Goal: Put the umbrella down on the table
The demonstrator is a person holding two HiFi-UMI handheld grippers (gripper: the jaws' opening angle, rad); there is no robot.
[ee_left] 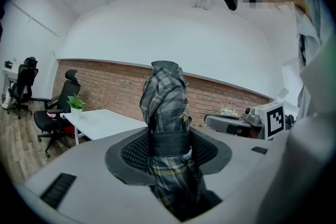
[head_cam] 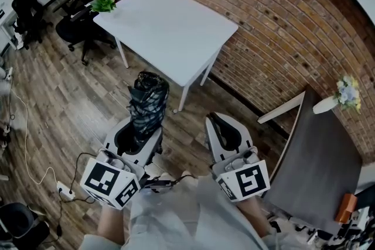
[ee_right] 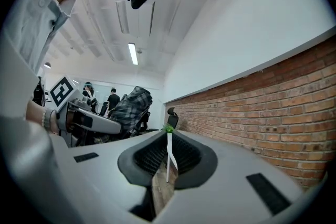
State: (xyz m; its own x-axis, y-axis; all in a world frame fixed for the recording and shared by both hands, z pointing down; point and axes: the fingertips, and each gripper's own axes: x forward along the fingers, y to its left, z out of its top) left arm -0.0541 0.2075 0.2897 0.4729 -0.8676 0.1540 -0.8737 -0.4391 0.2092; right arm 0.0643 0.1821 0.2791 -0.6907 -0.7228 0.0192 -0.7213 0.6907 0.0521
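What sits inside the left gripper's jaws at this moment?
A folded plaid umbrella, standing upright and clamped by the left gripper. Its lower end is hidden by the gripper's body, so no handle shows.

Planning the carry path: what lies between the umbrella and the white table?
Nothing but bare wooden floor between the umbrella and the white table, as the head view shows.
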